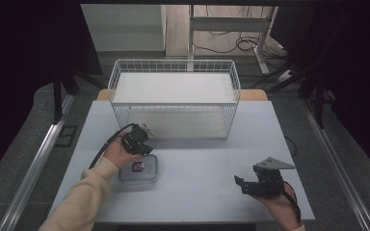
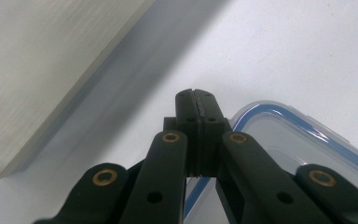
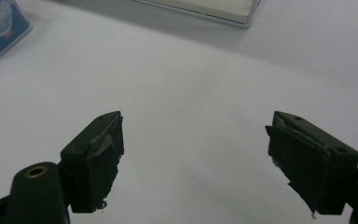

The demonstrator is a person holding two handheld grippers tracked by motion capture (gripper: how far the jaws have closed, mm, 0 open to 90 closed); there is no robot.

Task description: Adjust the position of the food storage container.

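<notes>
**Left hand-held gripper at the lunch box, jaws shut and empty**

The clear lunch box (image 1: 138,169) with its blue-rimmed lid lies flat on the desk (image 1: 207,159), toward my left and near the front, well short of the white wire basket (image 1: 173,96) at the back. My left hand-held gripper (image 1: 147,129) hangs over the box's far edge; in the left gripper view its pads meet with nothing between them, and the lid's rounded corner (image 2: 279,116) sits just beside and below them. I judge the step in hand to be getting a hold on that box. To do it well I'd spread the jaws first, then bring them down square over one rim so both pads land evenly; a pinch at the rounded corner would likely slip.

My left hand (image 1: 118,154) comes in from the lower left, its pale sleeve crossing the box's near corner. The right hand-held gripper (image 1: 241,183) rests low toward the desk's front right, well apart from the box, jaws wide open over bare desk and holding nothing.
</notes>
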